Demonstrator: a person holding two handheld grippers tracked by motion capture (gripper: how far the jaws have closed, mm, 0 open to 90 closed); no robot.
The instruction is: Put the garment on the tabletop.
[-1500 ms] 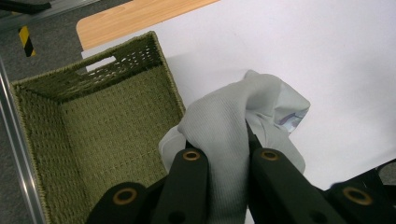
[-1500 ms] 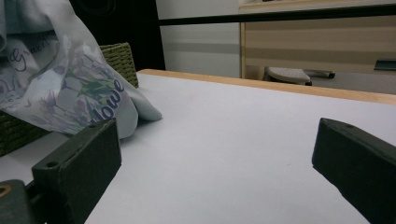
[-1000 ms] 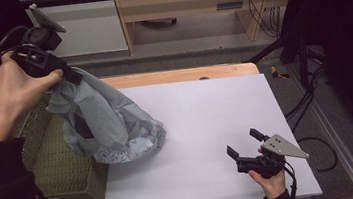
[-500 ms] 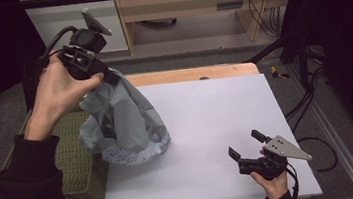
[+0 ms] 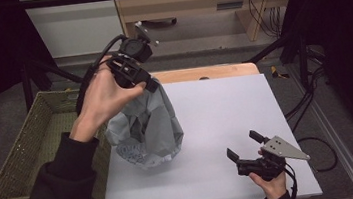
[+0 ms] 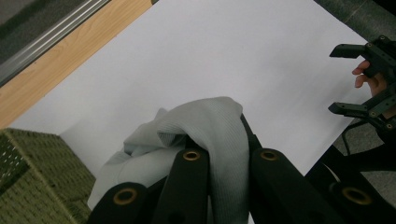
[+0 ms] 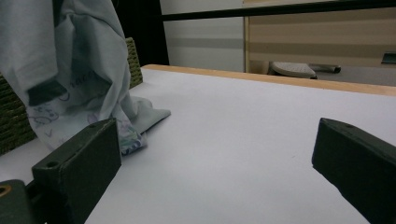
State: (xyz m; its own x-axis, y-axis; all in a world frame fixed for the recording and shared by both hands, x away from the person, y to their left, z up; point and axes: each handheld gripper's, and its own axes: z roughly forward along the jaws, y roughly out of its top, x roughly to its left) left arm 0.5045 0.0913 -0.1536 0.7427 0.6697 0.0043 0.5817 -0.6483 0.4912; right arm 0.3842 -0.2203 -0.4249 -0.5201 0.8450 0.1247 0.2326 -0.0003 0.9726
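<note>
Jaws of left gripper [image 5: 152,85] pinching grey garment [image 5: 145,130] by its top so it hangs, hem on table [image 5: 226,109], beside basket [image 5: 24,147] — right gripper [image 5: 244,148] spread, waiting apart.

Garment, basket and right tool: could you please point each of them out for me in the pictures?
Garment [image 5: 150,127], high view, on the hanging grey fabric.
Basket [image 5: 17,150], high view, on its woven left wall.
Right tool [image 5: 243,148], high view, midway between its open jaw tips.

Dim room, wooden desk [image 5: 188,2] beyond the white table [image 5: 226,109], cables [image 5: 259,4] on grey floor [image 5: 62,85].
</note>
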